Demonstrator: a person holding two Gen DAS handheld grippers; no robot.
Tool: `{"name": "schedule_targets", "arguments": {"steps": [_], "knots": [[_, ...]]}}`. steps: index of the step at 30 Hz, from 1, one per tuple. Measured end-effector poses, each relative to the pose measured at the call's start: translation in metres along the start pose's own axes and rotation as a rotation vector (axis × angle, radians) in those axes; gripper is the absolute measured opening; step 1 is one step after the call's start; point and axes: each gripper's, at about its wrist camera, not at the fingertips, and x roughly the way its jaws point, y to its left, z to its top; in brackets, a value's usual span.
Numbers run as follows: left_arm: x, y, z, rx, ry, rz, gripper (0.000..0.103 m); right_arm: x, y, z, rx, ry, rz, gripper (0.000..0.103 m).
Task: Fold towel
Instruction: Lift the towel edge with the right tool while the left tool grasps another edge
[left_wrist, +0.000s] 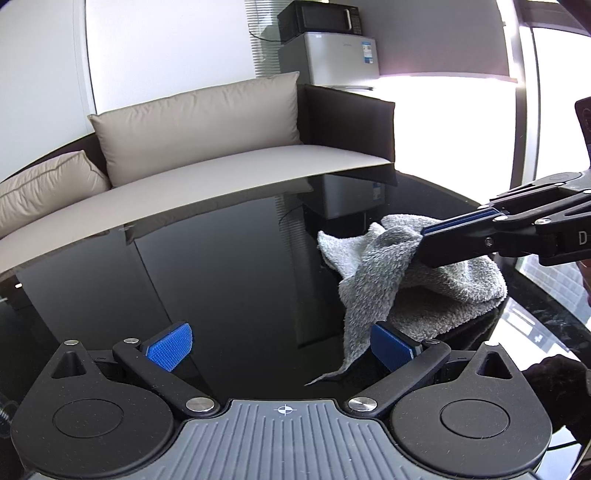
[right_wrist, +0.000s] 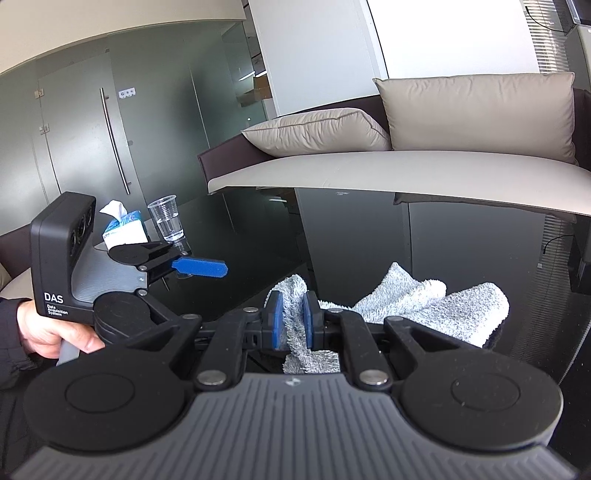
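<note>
A grey fluffy towel (left_wrist: 413, 273) lies crumpled on the black glossy table (left_wrist: 221, 277). My right gripper (left_wrist: 424, 230) is shut on a raised fold of it, coming in from the right. In the right wrist view the towel (right_wrist: 443, 306) is pinched between the blue pads of my right gripper (right_wrist: 293, 319). My left gripper (left_wrist: 280, 349) is open and empty, low over the table; a hanging towel corner (left_wrist: 354, 354) drops just inside its right pad (left_wrist: 391, 349). The left gripper also shows in the right wrist view (right_wrist: 201, 267), held by a hand.
A beige sofa with cushions (left_wrist: 199, 122) runs along the table's far edge. A clear plastic cup (right_wrist: 166, 218) and a tissue pack (right_wrist: 123, 227) stand at the table's far left in the right wrist view. A fridge with a microwave (left_wrist: 328, 48) stands behind the sofa.
</note>
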Motion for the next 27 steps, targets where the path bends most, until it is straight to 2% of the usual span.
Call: {"name": "schedule_targets", "arguments": {"steps": [2, 4, 5, 7, 8, 10, 13, 17, 19, 22, 24, 27], "knots": [[0.002, -0.005, -0.001, 0.009, -0.003, -0.024, 0.088, -0.001, 0.000, 0.001, 0.004, -0.006, 0.003, 0.013], [0.005, -0.008, -0.002, 0.002, 0.006, -0.053, 0.066, -0.001, 0.001, 0.002, 0.008, -0.010, 0.008, 0.013], [0.007, -0.008, -0.002, -0.012, 0.017, -0.069, 0.061, 0.000, 0.001, 0.002, 0.009, -0.011, 0.010, 0.013], [0.015, -0.003, -0.005, -0.067, 0.054, -0.113, 0.037, 0.001, 0.002, 0.002, 0.010, -0.007, 0.004, 0.013], [0.018, -0.001, -0.007, -0.092, 0.065, -0.129, 0.036, 0.001, 0.002, 0.002, 0.010, -0.005, -0.001, 0.013], [0.017, 0.003, -0.009, -0.110, 0.065, -0.138, 0.020, 0.002, 0.001, 0.003, 0.013, -0.006, -0.016, 0.013], [0.016, 0.006, -0.012, -0.138, 0.064, -0.152, 0.007, 0.001, -0.005, 0.005, 0.035, -0.030, -0.065, 0.013], [0.012, 0.013, -0.013, -0.168, 0.056, -0.146, 0.005, 0.001, -0.022, 0.013, 0.095, -0.058, -0.176, 0.015], [0.010, 0.016, -0.012, -0.174, 0.050, -0.136, 0.004, 0.005, -0.030, 0.016, 0.125, -0.055, -0.251, 0.031], [0.005, 0.020, -0.011, -0.187, 0.047, -0.129, 0.004, 0.015, -0.043, 0.019, 0.151, -0.017, -0.385, 0.042], [0.005, 0.021, -0.010, -0.186, 0.051, -0.130, 0.004, 0.023, -0.050, 0.018, 0.166, 0.012, -0.452, 0.042], [0.003, 0.022, -0.010, -0.182, 0.054, -0.132, 0.004, 0.033, -0.059, 0.015, 0.188, 0.042, -0.504, 0.043]]}}
